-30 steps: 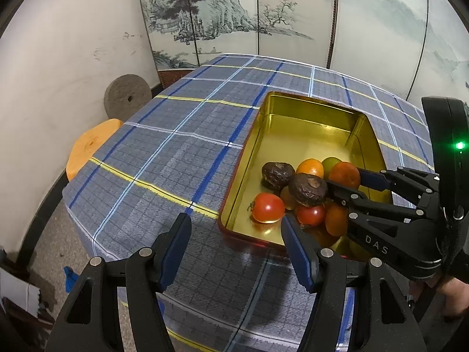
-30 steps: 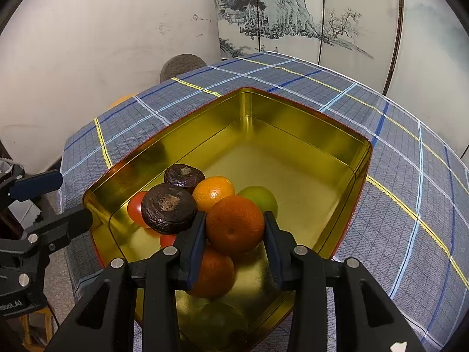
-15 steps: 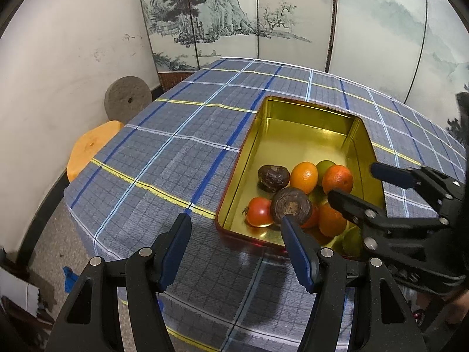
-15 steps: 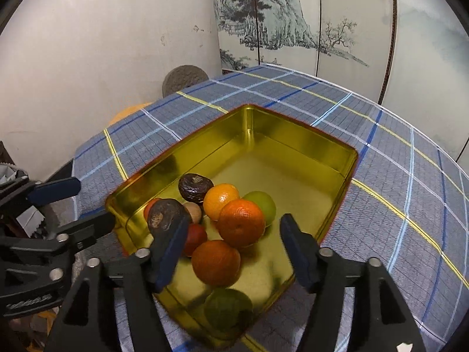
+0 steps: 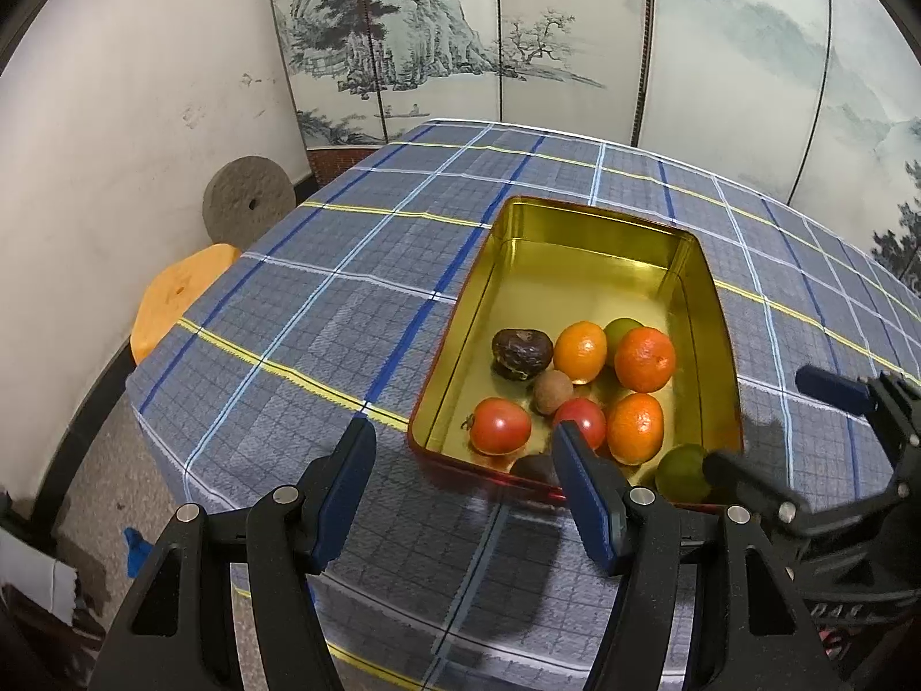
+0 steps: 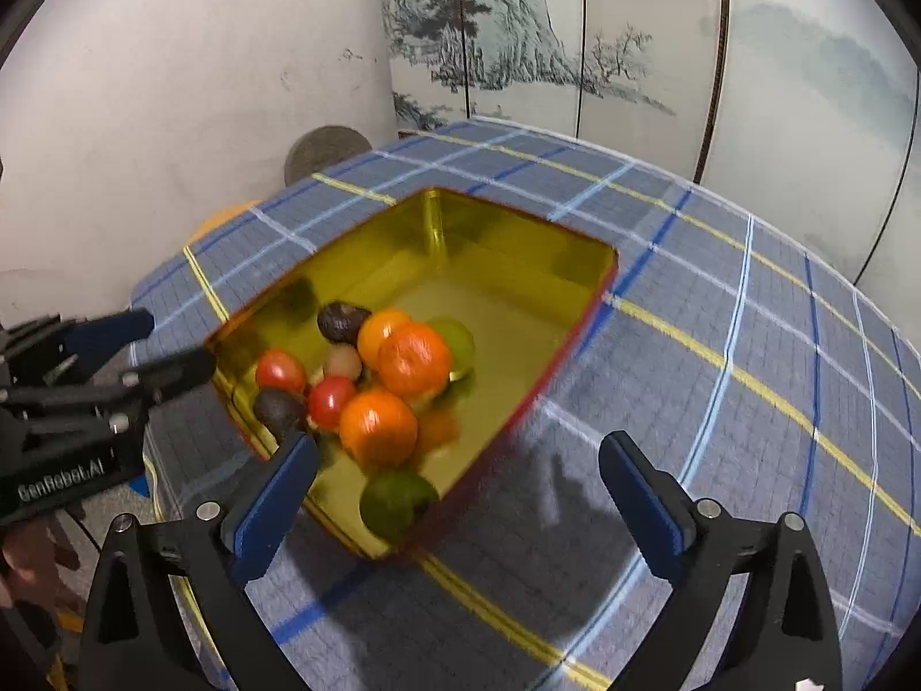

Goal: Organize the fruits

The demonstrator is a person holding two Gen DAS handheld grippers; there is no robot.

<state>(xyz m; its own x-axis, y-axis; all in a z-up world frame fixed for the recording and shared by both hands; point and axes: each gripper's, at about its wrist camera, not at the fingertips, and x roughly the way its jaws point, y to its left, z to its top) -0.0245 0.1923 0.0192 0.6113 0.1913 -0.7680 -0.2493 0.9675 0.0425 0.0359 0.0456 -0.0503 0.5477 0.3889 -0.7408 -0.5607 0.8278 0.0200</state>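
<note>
fruits (image 5: 581, 386) piled in near end of gold tin (image 5: 593, 242) on plaid tablecloth (image 5: 345, 311). right gripper (image 6: 457, 486) above tin's near corner, jaws opening wide, nothing between. left gripper (image 5: 460, 478) half open, empty, before tin's rim.

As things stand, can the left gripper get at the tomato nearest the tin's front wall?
Probably yes. The left gripper stands open and empty just short of the tin, and the tomato lies uncovered near the front wall, reachable over the rim from above.
</note>
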